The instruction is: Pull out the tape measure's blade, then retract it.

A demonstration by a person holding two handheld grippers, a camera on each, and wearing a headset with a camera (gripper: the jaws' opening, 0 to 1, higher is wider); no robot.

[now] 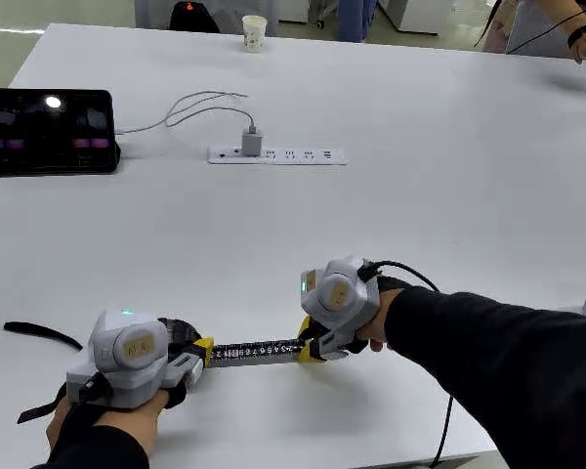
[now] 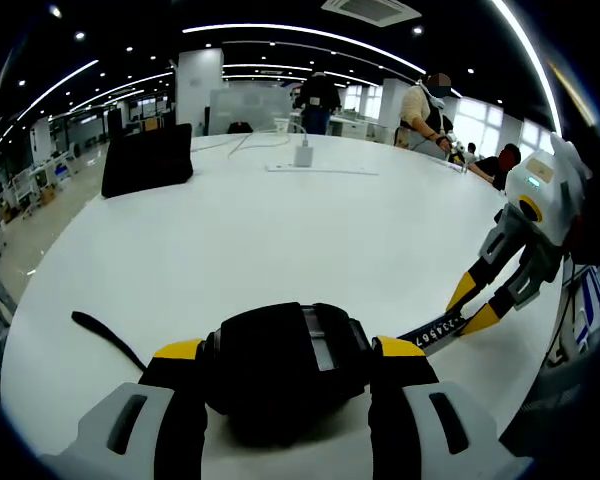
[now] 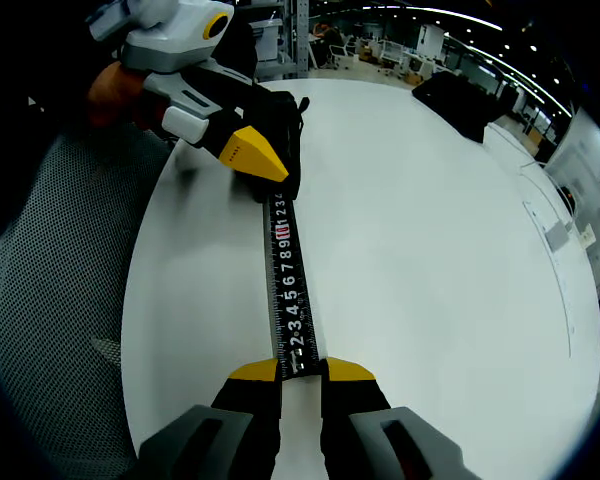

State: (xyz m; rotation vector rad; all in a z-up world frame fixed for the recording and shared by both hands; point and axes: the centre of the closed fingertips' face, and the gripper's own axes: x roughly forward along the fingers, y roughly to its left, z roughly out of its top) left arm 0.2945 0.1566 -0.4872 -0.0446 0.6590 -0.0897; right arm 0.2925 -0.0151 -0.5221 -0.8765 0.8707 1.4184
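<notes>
If the right hand-held gripper [image 3: 300,372], pinched narrow on the blade's tip, slips, the spring would likely whip the black, white-numbered blade [image 3: 284,280] back, kinking it. The chunky black tape measure case [image 2: 285,365] sits clamped in the left hand-held gripper [image 2: 288,352] near the white counter's [image 1: 371,225] front edge, with the blade out a short way and straight between the two.

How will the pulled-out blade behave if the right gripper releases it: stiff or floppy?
The blade runs straight between case and right gripper, so this short length is probably stiff. It looks thin; a sideways push would likely bend it. Released, it may snap back.
</notes>
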